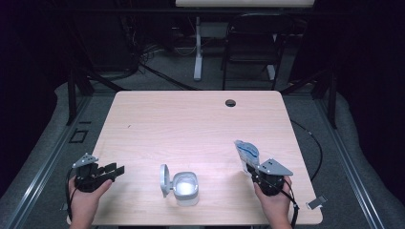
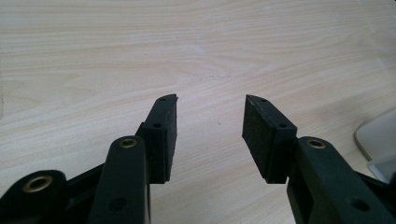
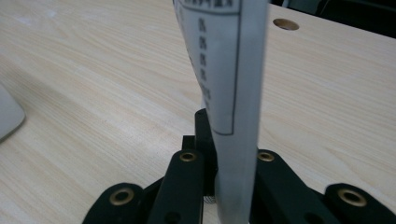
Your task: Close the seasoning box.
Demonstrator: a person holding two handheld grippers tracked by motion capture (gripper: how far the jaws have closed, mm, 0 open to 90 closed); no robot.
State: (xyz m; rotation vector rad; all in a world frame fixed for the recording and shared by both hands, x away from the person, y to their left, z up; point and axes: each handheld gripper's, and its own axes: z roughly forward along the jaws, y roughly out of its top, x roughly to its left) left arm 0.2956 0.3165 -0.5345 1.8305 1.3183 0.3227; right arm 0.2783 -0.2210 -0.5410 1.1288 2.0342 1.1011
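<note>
A clear plastic box [image 1: 185,187] with its grey lid [image 1: 164,180] flipped up on the left stands near the table's front edge, in the middle. My right gripper [image 1: 253,168] is to its right, shut on a flat white-and-blue printed packet [image 1: 247,151] that sticks up and away from the jaws. In the right gripper view the packet [image 3: 233,93] stands edge-on between the closed jaws, its printed label facing left. At the front left, my left gripper [image 1: 114,170] rests open and points right toward the box; nothing lies between its pads [image 2: 166,133].
A round cable hole [image 1: 230,102] sits near the table's [image 1: 191,124] far edge. A corner of the grey lid [image 2: 379,137] appears at the right edge of the left gripper view. A chair and a desk leg stand on the floor beyond the table.
</note>
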